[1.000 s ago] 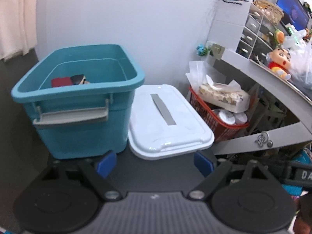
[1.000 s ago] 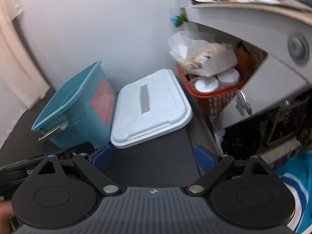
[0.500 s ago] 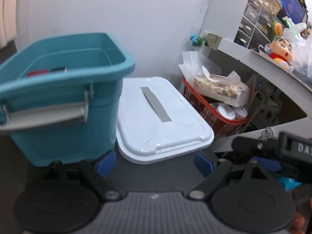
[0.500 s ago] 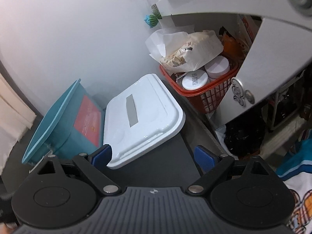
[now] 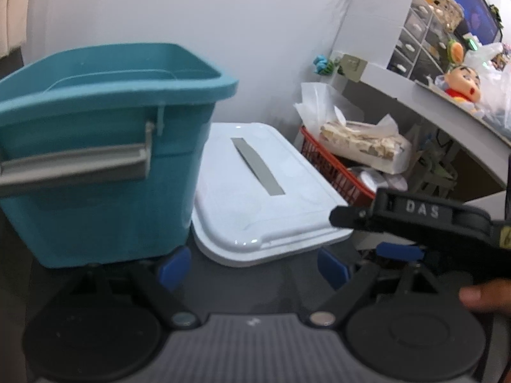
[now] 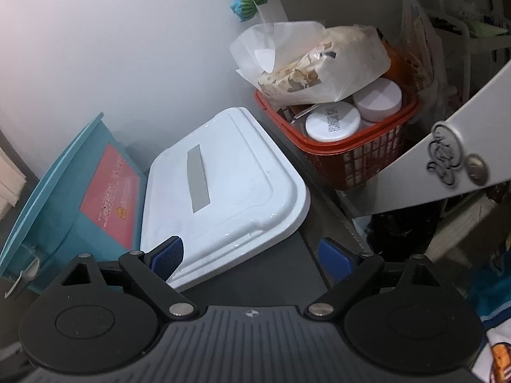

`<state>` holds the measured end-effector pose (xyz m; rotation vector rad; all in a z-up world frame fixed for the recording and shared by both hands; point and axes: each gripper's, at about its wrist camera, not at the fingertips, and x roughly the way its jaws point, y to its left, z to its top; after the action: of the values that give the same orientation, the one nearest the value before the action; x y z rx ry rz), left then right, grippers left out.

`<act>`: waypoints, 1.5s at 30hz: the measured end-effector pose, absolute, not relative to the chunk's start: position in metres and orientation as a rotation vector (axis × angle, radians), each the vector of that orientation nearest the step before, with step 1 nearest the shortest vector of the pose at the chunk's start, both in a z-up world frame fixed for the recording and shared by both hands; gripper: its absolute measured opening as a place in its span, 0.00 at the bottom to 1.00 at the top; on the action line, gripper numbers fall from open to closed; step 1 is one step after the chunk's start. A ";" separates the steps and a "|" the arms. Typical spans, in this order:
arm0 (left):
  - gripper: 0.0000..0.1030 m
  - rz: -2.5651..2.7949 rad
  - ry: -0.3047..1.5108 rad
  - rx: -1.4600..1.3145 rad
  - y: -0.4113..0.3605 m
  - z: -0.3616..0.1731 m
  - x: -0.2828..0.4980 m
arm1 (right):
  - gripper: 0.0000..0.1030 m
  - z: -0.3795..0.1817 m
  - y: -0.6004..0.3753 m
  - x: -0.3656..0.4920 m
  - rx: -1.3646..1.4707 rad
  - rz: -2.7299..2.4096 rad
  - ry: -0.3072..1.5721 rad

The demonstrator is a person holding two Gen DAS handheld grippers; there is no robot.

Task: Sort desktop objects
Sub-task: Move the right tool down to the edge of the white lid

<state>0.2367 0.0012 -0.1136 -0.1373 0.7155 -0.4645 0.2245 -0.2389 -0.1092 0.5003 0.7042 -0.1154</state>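
Nearest the lens in the left wrist view, the left tool (image 5: 254, 269) has its blue pads (image 5: 174, 268) spread wide with nothing between them — empty, low in the frame, pointed at the gap where bin meets lid. At the lower right of that frame the right tool (image 5: 424, 220) crosses in sideways, "DAS" readable in pale letters on its black body, a fingertip showing just below it. From its own camera the right tool (image 6: 252, 258) is wide as well and carries nothing, with the left pad (image 6: 167, 257) overlapping the near corner of the white lid (image 6: 223, 178) in the picture; contact, I can't call.

Next out, the teal storage bin (image 5: 105, 146) fills the left of frame, open at the top, grey handle (image 5: 73, 166) hanging on the near wall. My read: it stands open because it's the drop point for sorted things, and its contents are hidden from this low angle. In the right wrist view a red label (image 6: 110, 191) shows on its side, the writing too blurred to read. The white lid lies flat just beside the bin, a grey strip down its middle — set aside, I'd judge, to keep the bin open.

Further right, a red mesh basket (image 6: 351, 162) holds a bagged packet and white-lidded jars (image 6: 332, 124), one bearing a barcode. Far upper right, the bench (image 5: 415, 102) carries a cartoon boy doll (image 5: 463, 83), drawer units and a monitor — the desktop objects sit up there, well apart from both tools.
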 end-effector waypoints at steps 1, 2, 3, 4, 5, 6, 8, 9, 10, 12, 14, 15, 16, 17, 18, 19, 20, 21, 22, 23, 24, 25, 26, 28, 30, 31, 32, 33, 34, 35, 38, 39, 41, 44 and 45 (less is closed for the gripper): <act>0.86 -0.464 0.718 -0.136 0.001 -0.115 0.238 | 0.92 -0.111 -0.239 0.227 0.508 -0.117 0.706; 0.86 -0.463 0.720 -0.139 0.001 -0.117 0.239 | 0.92 -0.112 -0.240 0.229 0.509 -0.114 0.706; 0.86 -0.462 0.723 -0.145 0.002 -0.118 0.240 | 0.92 -0.113 -0.240 0.231 0.508 -0.111 0.707; 0.86 -0.458 0.724 -0.149 0.002 -0.119 0.241 | 0.92 -0.114 -0.240 0.234 0.505 -0.110 0.707; 0.86 -0.454 0.724 -0.153 0.003 -0.120 0.243 | 0.92 -0.114 -0.240 0.236 0.500 -0.108 0.708; 0.86 -0.447 0.722 -0.156 0.004 -0.121 0.244 | 0.92 -0.115 -0.241 0.238 0.506 -0.110 0.711; 0.86 -0.437 0.719 -0.165 0.007 -0.121 0.246 | 0.92 -0.117 -0.244 0.243 0.524 -0.115 0.718; 0.86 -0.430 0.716 -0.170 0.009 -0.122 0.246 | 0.92 -0.118 -0.246 0.245 0.536 -0.121 0.723; 0.86 -0.423 0.713 -0.174 0.010 -0.122 0.246 | 0.92 -0.120 -0.247 0.248 0.545 -0.126 0.727; 0.86 -0.413 0.714 -0.174 0.014 -0.123 0.246 | 0.92 -0.123 -0.247 0.252 0.554 -0.129 0.733; 0.86 -0.402 0.718 -0.180 0.016 -0.124 0.247 | 0.92 -0.127 -0.246 0.256 0.557 -0.130 0.737; 0.86 -0.398 0.720 -0.185 0.018 -0.125 0.248 | 0.92 -0.128 -0.246 0.258 0.561 -0.128 0.740; 0.86 -0.392 0.722 -0.188 0.018 -0.125 0.249 | 0.92 -0.130 -0.245 0.259 0.565 -0.127 0.745; 0.86 -0.390 0.723 -0.187 0.018 -0.126 0.250 | 0.92 -0.131 -0.245 0.260 0.569 -0.128 0.749; 0.86 -0.389 0.724 -0.185 0.018 -0.126 0.250 | 0.92 -0.133 -0.246 0.261 0.572 -0.128 0.752; 0.86 -0.388 0.725 -0.185 0.018 -0.127 0.250 | 0.92 -0.135 -0.246 0.262 0.579 -0.129 0.757; 0.86 -0.386 0.726 -0.185 0.018 -0.127 0.251 | 0.92 -0.137 -0.248 0.263 0.589 -0.130 0.761; 0.86 -0.384 0.728 -0.189 0.018 -0.128 0.251 | 0.92 -0.139 -0.250 0.264 0.601 -0.133 0.764; 0.86 -0.382 0.730 -0.195 0.019 -0.129 0.252 | 0.92 -0.140 -0.251 0.265 0.606 -0.135 0.765; 0.86 -0.380 0.732 -0.199 0.019 -0.130 0.252 | 0.92 -0.142 -0.252 0.266 0.610 -0.138 0.765; 0.86 -0.379 0.733 -0.199 0.018 -0.131 0.252 | 0.92 -0.143 -0.253 0.267 0.612 -0.141 0.764; 0.86 -0.380 0.736 -0.197 0.018 -0.131 0.253 | 0.92 -0.143 -0.254 0.268 0.614 -0.142 0.763; 0.86 -0.381 0.738 -0.194 0.017 -0.132 0.254 | 0.92 -0.144 -0.255 0.269 0.616 -0.142 0.762; 0.86 -0.382 0.742 -0.194 0.016 -0.133 0.255 | 0.92 -0.146 -0.256 0.272 0.623 -0.143 0.762; 0.86 -0.382 0.742 -0.193 0.015 -0.134 0.255 | 0.92 -0.147 -0.257 0.274 0.642 -0.145 0.766; 0.86 -0.381 0.742 -0.193 0.015 -0.134 0.255 | 0.92 -0.148 -0.257 0.275 0.651 -0.143 0.766; 0.86 -0.381 0.742 -0.194 0.015 -0.135 0.255 | 0.92 -0.148 -0.257 0.275 0.655 -0.141 0.764; 0.86 -0.381 0.743 -0.197 0.015 -0.135 0.256 | 0.92 -0.149 -0.257 0.275 0.656 -0.136 0.762; 0.86 -0.381 0.744 -0.199 0.015 -0.136 0.256 | 0.92 -0.149 -0.256 0.275 0.655 -0.130 0.760; 0.86 -0.382 0.746 -0.201 0.015 -0.137 0.256 | 0.92 -0.150 -0.255 0.275 0.649 -0.130 0.759; 0.86 -0.383 0.750 -0.203 0.015 -0.139 0.257 | 0.92 -0.151 -0.254 0.277 0.653 -0.137 0.762; 0.86 -0.383 0.751 -0.203 0.014 -0.140 0.258 | 0.92 -0.152 -0.256 0.278 0.661 -0.137 0.761; 0.86 -0.384 0.754 -0.203 0.014 -0.142 0.259 | 0.92 -0.153 -0.259 0.281 0.678 -0.136 0.757; 0.87 -0.386 0.759 -0.202 0.013 -0.144 0.260 | 0.92 -0.155 -0.263 0.284 0.704 -0.135 0.752; 0.87 -0.386 0.758 -0.203 0.012 -0.144 0.261 | 0.92 -0.156 -0.265 0.286 0.713 -0.134 0.751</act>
<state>0.2610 0.0125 -0.1441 -0.2026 0.7577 -0.3863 0.2857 -0.2649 -0.1556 0.7127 0.7505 -0.1342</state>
